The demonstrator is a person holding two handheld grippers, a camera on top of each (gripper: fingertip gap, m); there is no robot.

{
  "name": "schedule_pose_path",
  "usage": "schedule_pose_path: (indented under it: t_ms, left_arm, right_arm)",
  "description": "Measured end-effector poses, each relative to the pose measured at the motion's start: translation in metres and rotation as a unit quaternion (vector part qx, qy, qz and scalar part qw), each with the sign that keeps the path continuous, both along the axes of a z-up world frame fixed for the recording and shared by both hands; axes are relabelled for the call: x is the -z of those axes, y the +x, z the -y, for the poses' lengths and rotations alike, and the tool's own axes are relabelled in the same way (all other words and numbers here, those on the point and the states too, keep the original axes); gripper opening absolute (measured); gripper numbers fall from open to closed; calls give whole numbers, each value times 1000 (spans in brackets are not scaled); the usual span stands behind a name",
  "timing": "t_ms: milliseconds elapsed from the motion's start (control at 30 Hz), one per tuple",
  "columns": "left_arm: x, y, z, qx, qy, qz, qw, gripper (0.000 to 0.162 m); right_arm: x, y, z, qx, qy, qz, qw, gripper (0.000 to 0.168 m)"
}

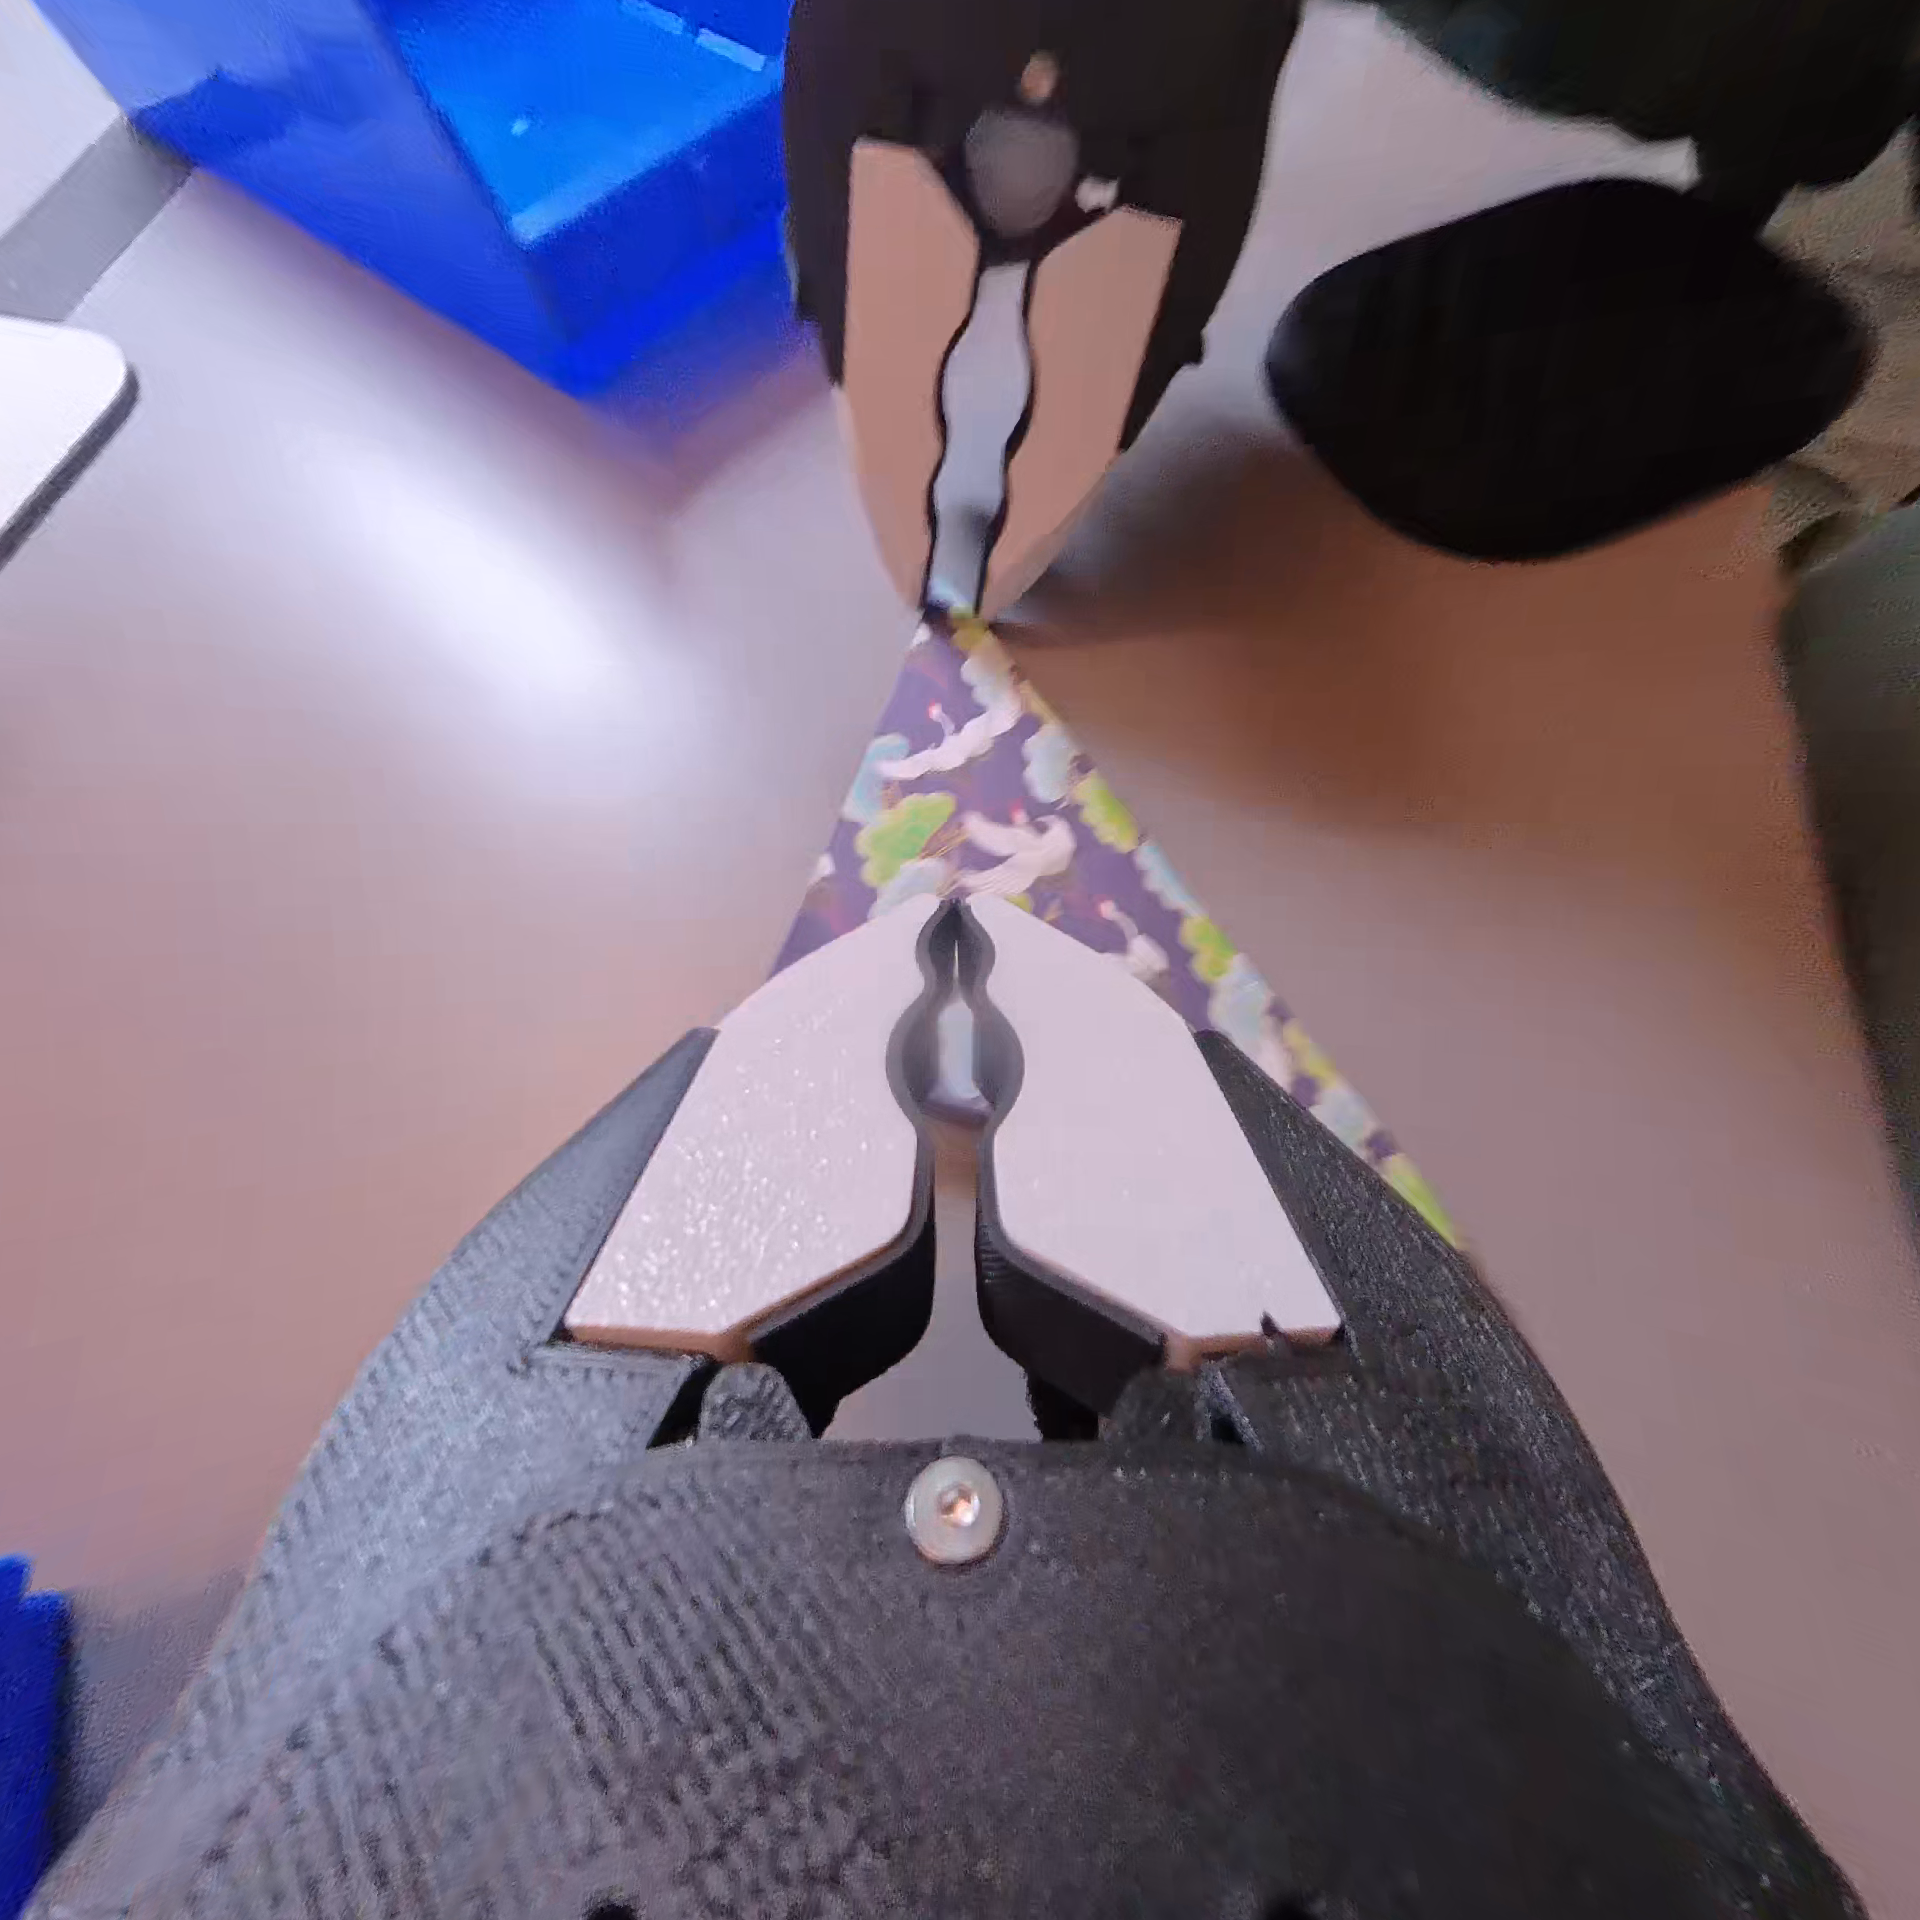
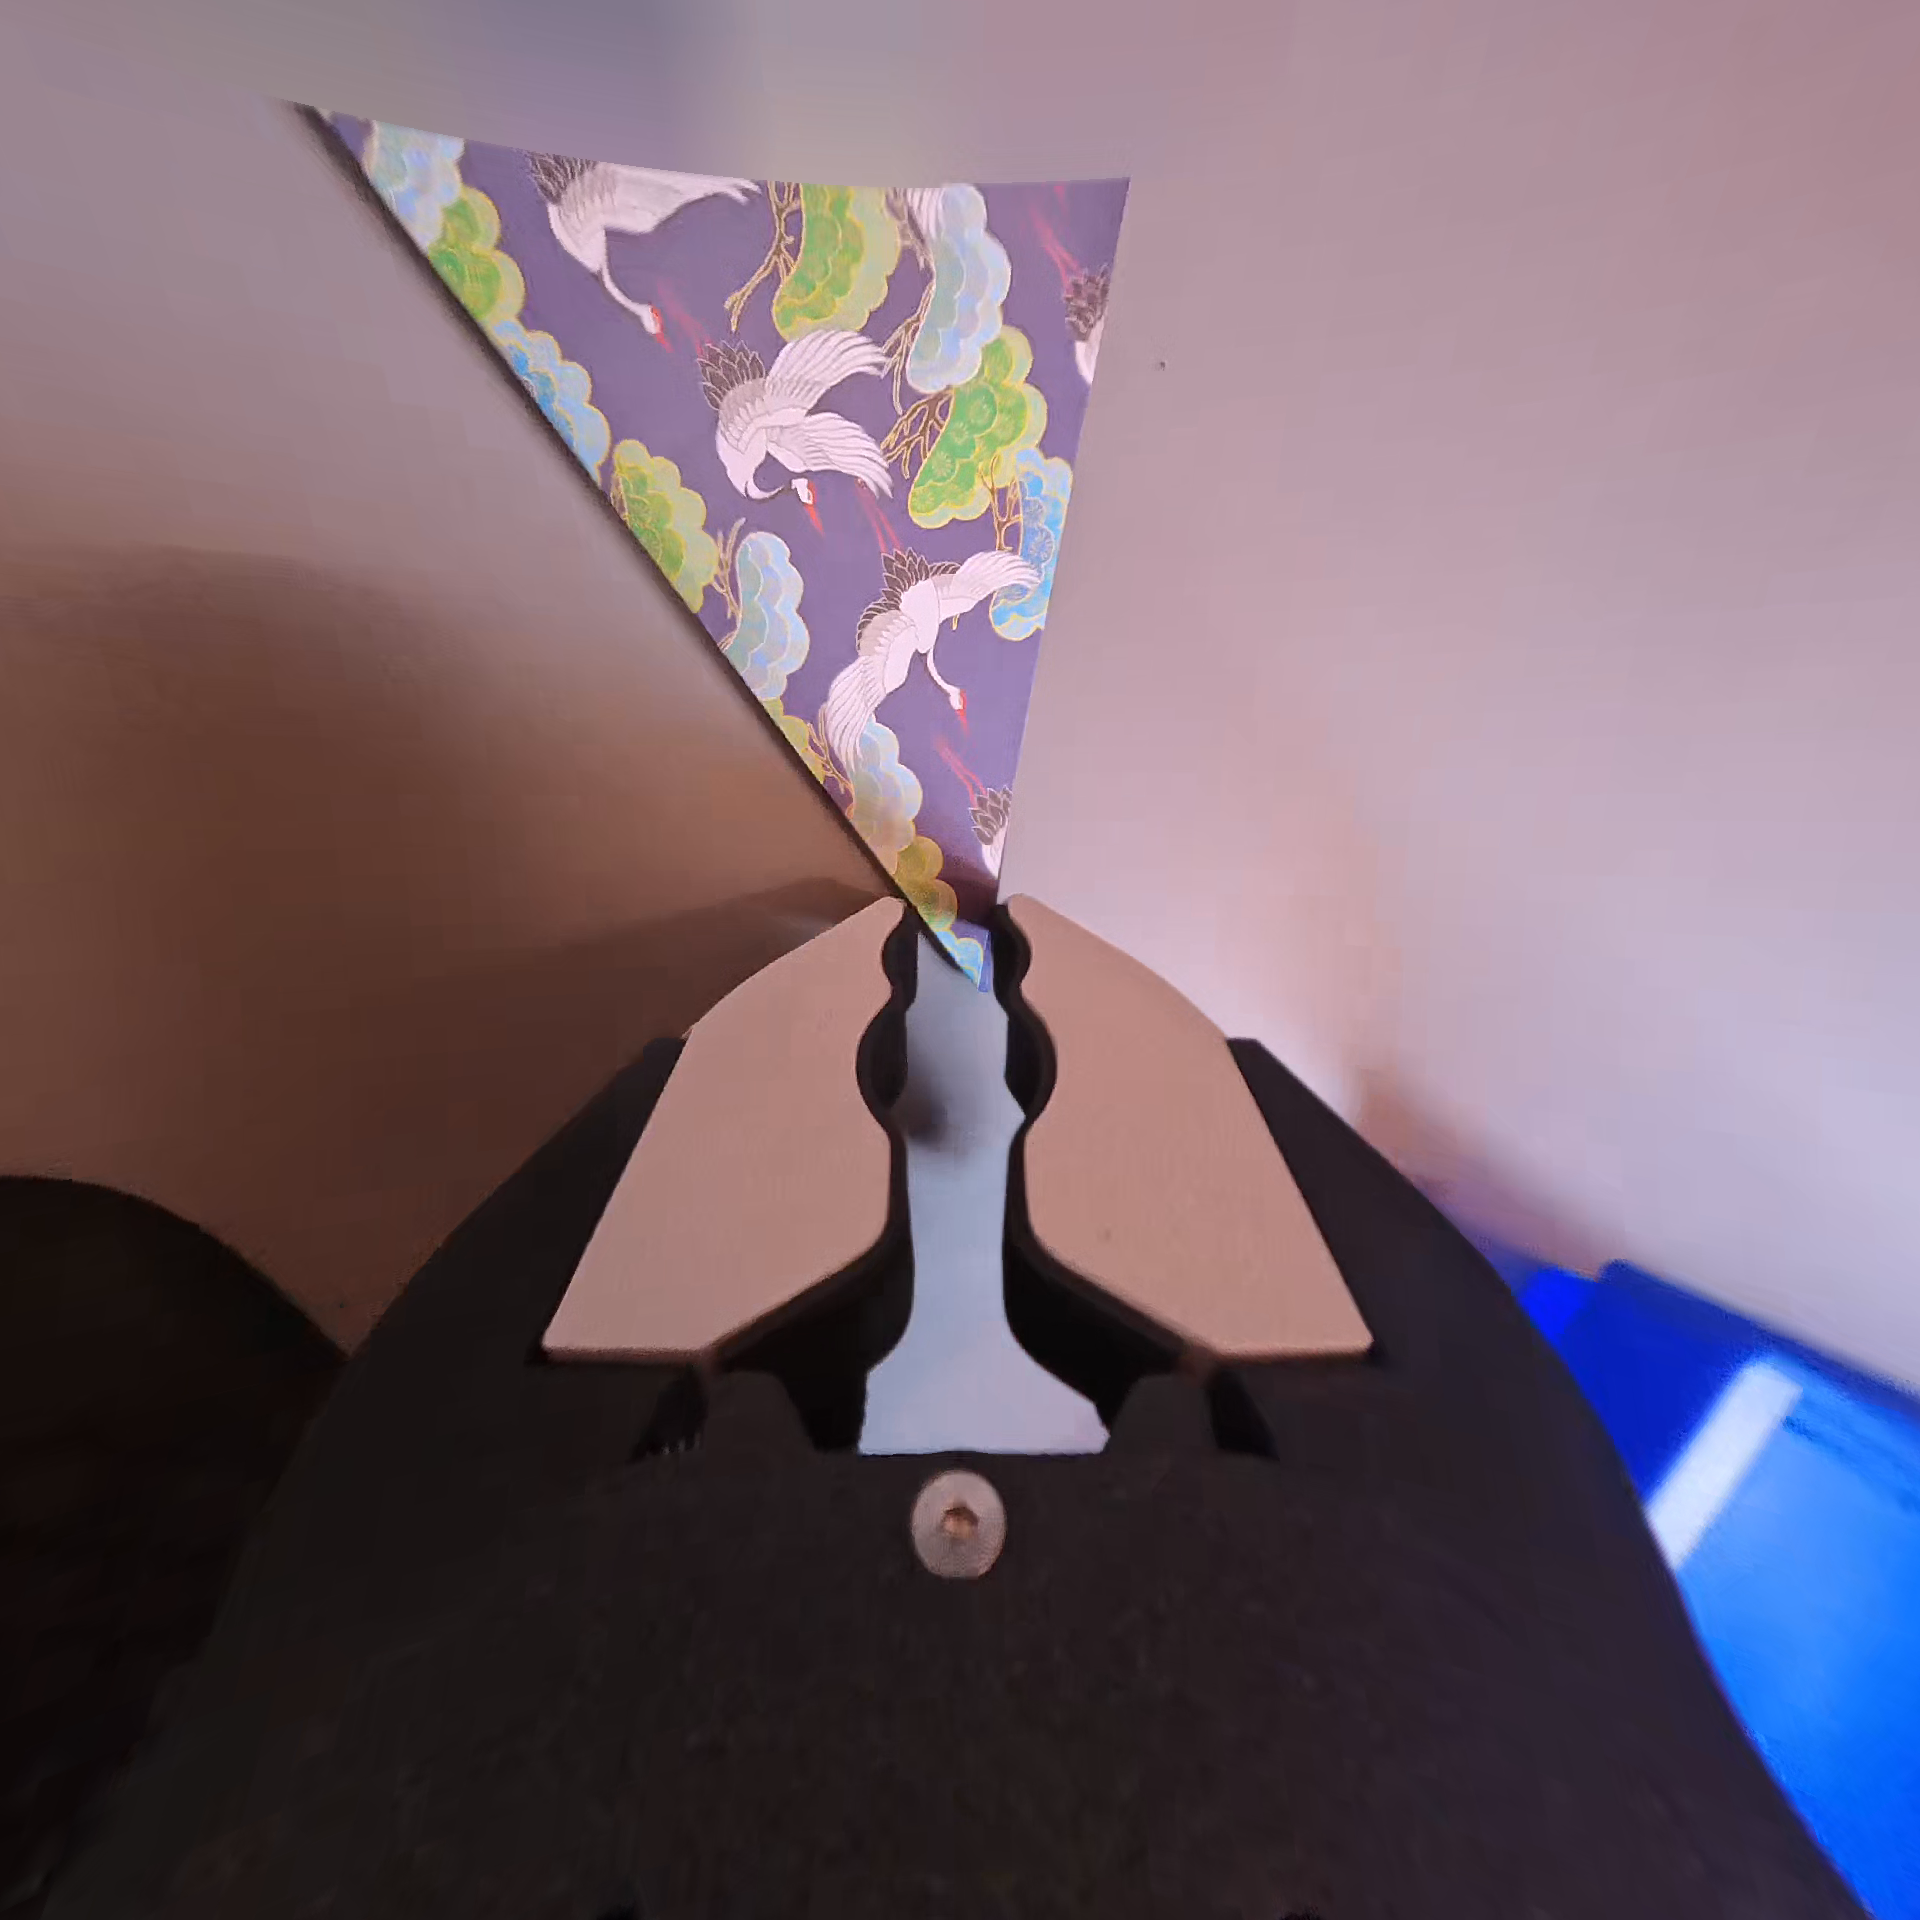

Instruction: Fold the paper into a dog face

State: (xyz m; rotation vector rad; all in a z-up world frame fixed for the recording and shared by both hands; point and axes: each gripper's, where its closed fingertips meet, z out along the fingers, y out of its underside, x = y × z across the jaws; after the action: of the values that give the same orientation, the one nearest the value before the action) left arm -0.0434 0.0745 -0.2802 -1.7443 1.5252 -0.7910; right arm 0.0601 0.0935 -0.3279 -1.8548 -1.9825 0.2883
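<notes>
A folded triangle of purple paper (image 2: 831, 457), printed with white cranes and green and blue clouds, lies on a pale tabletop (image 1: 364, 727). In the right wrist view its longest edge runs diagonally from the far left down to a sharp corner at the right gripper (image 2: 951, 920). That corner sits between the right gripper's tips, which stand a little apart with a narrow gap; whether they grip the paper cannot be told.

In the left wrist view the paper (image 1: 997, 790) narrows away toward the right gripper (image 1: 961, 608) at its far point. The left gripper (image 1: 954, 914) sits over the near part of the paper, its tips pressed together; whether they pinch the sheet is unclear. A blue bin (image 1: 499, 156) stands on the table beyond, to the left. A black rounded object (image 1: 1548, 364) lies at the right, close to the right gripper.
</notes>
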Motion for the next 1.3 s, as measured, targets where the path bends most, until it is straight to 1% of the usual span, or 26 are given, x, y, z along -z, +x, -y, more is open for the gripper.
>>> schedule_pose_path:
  t_ms: [67, 133, 200, 267, 300, 367, 433, 500, 567, 600, 667, 700, 800, 833, 867, 933, 967, 1000, 1033, 1100, 1133, 1167, 1233, 1300]
  left_arm:
    - [21, -8, -23, -12, 23, -57, 998, 0]
    - [40, -15, -29, -11, 35, -112, 993, 0]
    - [48, -16, -27, -14, 53, -132, 990, 0]
    - [48, -15, -24, -23, 74, -137, 988, 0]
    - [48, -15, -24, -33, 82, -143, 986, 0]
    - [48, -13, -21, -53, 95, -152, 982, 0]
    - [48, -8, -14, -68, 91, -153, 982, 0]
    - [48, -2, -5, -70, 85, -157, 982, 0]
    - [48, 4, 9, -52, 83, -155, 983, 0]
    - [48, 8, 17, -39, 77, -150, 985, 0]
    - [48, 15, 36, -5, 54, -136, 989, 0]
    - [48, 19, 47, 20, 40, -125, 991, 0]
    - [46, 28, 82, 107, -4, -100, 989, 0]
    - [38, 31, 84, 118, -4, -81, 990, 0]
    - [29, 32, 81, 114, -3, -58, 992, 0]
    - [12, 26, 61, 87, -5, -27, 996, 0]
    - [9, 19, 49, 76, -1, -22, 997, 0]
    - [11, 12, 42, 80, 6, -26, 996, 0]
    - [17, 4, 39, 102, 22, -35, 994, 0]
    - [35, -10, 36, 151, 71, -65, 984, 0]
    - [44, -15, 36, 163, 79, -84, 980, 0]
    - [48, -17, 36, 162, 76, -95, 979, 0]
    - [48, -15, 37, 155, 68, -97, 981, 0]
    - [48, -13, 34, 135, 73, -107, 982, 0]
  right_arm:
    - [-2, -4, -16, -6, 35, 11, 999, 14]
    - [-11, -7, -39, 31, 77, -1, 997, 14]
    - [-23, -11, -48, 81, 79, -43, 993, 21]
    - [-33, -13, -48, 123, 75, -85, 986, 27]
    - [-35, -16, -42, 140, 59, -100, 983, 29]
    - [-33, -30, -19, 172, -7, -130, 977, 31]
    - [-26, -46, 0, 214, -67, -139, 964, 35]
    - [-12, -50, 6, 249, -82, -110, 959, 50]
    - [-3, -46, 4, 263, -84, -80, 958, 58]
    - [1, -44, 2, 263, -89, -65, 958, 60]
    - [2, -41, -2, 252, -100, -41, 962, 60]
    - [3, -41, -2, 232, -103, -28, 967, 61]
    - [3, -53, -1, 128, -87, -7, 988, 59]
    - [4, -59, 1, 86, -80, -5, 993, 59]
    - [3, -66, 3, 46, -74, -7, 996, 58]
    - [2, -77, 8, -20, -64, -11, 998, 54]
    - [2, -82, 10, -49, -58, -13, 997, 53]
    - [1, -86, 12, -73, -53, -14, 996, 52]
    - [1, -90, 13, -91, -49, -14, 995, 52]
    - [0, -96, 13, -104, -45, -17, 993, 52]
    - [0, -98, 11, -96, -42, -19, 994, 53]
    - [0, -98, 7, -81, -36, -21, 996, 53]
    - [-5, -99, 4, -37, -32, -37, 998, 57]
    - [-12, -95, 13, 13, -43, -56, 997, 58]
